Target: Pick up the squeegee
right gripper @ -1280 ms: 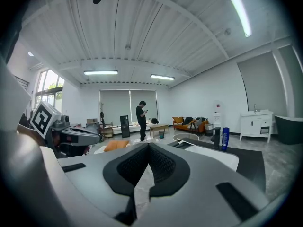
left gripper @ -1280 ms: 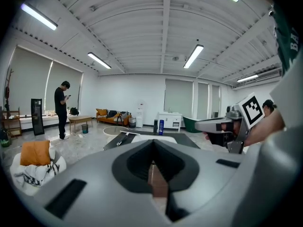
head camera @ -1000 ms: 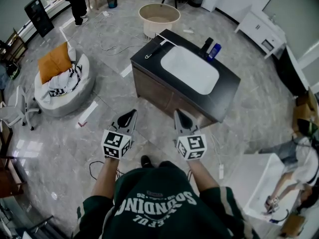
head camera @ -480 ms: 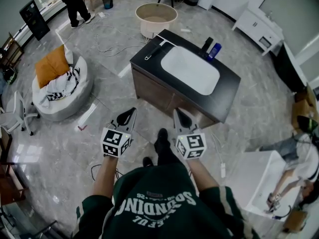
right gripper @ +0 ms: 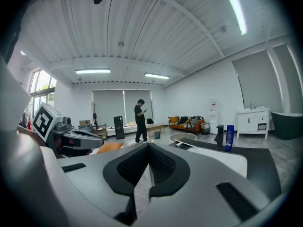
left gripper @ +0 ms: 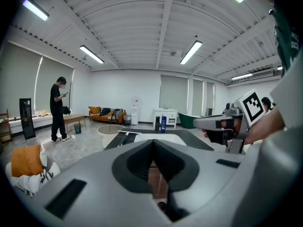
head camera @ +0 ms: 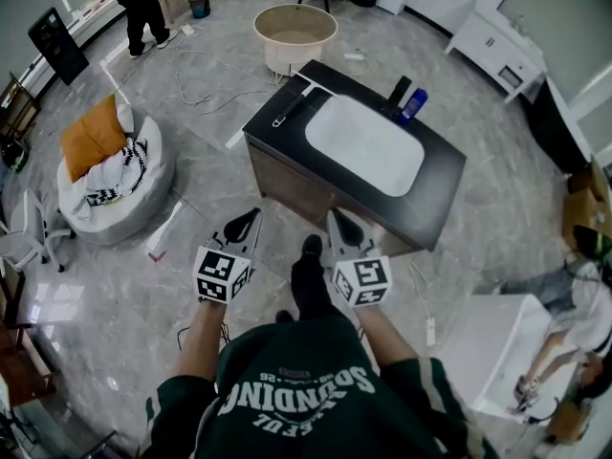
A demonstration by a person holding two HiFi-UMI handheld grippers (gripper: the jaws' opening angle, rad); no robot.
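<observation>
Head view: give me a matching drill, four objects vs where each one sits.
1 squeegee
2 blue bottle
3 round tub
4 orange cushion

a on the floor beyond the counter
b on the grey pouf at picture left
c on the counter's left end, beside the white basin
d at the counter's far edge, next to the black faucet

Pairs: 1-c, 2-d, 3-a, 4-b

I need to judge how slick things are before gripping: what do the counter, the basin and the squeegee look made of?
The counter looks like matte black stone or laminate: even, dark, little glare. The basin looks like glossy white ceramic: smooth and bright. The squeegee has a slim dark handle and a pale head, perhaps plastic with rubber; it is too small to tell.
</observation>
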